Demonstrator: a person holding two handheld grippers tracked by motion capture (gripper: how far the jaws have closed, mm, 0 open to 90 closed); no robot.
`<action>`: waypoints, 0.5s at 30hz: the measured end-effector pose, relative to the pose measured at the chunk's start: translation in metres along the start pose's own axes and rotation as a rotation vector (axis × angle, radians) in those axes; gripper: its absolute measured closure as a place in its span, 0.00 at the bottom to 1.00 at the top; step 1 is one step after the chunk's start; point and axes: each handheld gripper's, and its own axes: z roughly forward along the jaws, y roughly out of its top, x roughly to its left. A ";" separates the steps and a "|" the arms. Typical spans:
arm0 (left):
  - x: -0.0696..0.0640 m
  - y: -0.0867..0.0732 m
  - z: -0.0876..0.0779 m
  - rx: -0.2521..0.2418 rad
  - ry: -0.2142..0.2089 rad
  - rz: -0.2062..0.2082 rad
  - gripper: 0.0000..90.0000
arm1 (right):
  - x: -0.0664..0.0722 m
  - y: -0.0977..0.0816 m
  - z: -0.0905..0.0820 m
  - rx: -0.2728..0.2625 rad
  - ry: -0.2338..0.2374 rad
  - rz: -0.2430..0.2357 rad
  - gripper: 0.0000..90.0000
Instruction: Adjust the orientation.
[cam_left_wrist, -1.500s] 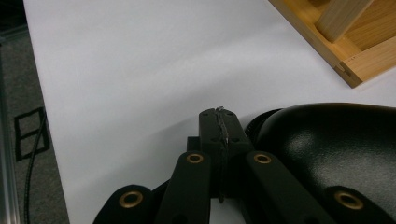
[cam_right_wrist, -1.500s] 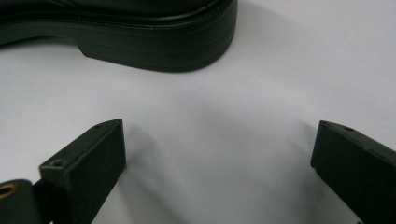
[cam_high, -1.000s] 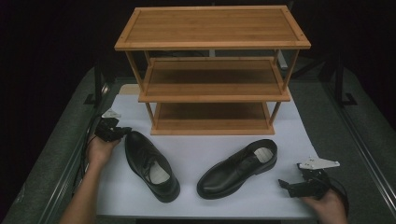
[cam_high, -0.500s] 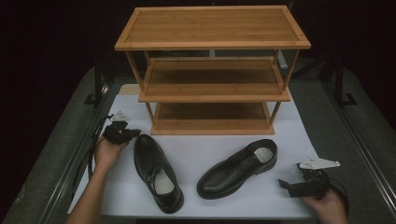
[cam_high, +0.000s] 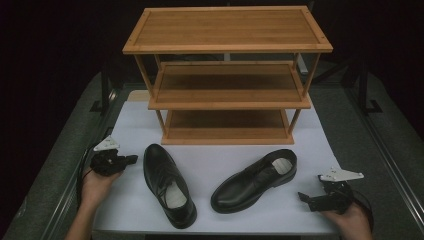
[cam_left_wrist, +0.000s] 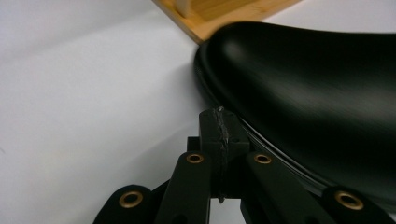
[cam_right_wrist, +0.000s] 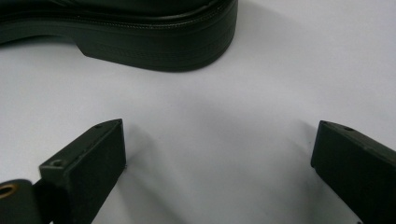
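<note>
- High view: left gripper (cam_high: 131, 159), jaws together, holds nothing and sits just beside the toe of the left shoe (cam_high: 167, 184). Right gripper (cam_high: 302, 198) rests near the right shoe (cam_high: 254, 180), jaws apart. Wooden rack (cam_high: 227, 104): all three shelves bare.
- Left gripper view: closed jaws meet at the shoe's welt (cam_left_wrist: 299, 93). Advice: push low on the sole edge, slowly, so the toe pivots toward the rack.
- Right gripper view: jaws wide apart, the heel (cam_right_wrist: 154, 46) ahead, untouched.

My high view looks forward and down over the white sheet (cam_high: 220, 165) toward the shoe rack (cam_high: 227, 75). My left gripper view sits close against the left shoe (cam_left_wrist: 308, 93), facing the rack's base; my right gripper view hovers low behind the right shoe (cam_right_wrist: 154, 42), and both shoes also appear from above.
</note>
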 end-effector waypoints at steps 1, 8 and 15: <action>-0.006 -0.006 -0.004 -0.003 -0.011 -0.004 1.00 | 0.000 0.000 0.000 -0.002 0.004 0.003 0.03; -0.030 -0.025 -0.013 -0.001 -0.051 0.012 1.00 | 0.000 0.000 0.000 -0.002 0.005 0.005 0.03; -0.037 -0.025 -0.002 0.034 -0.078 0.038 1.00 | 0.000 0.000 0.000 0.001 -0.001 0.001 0.03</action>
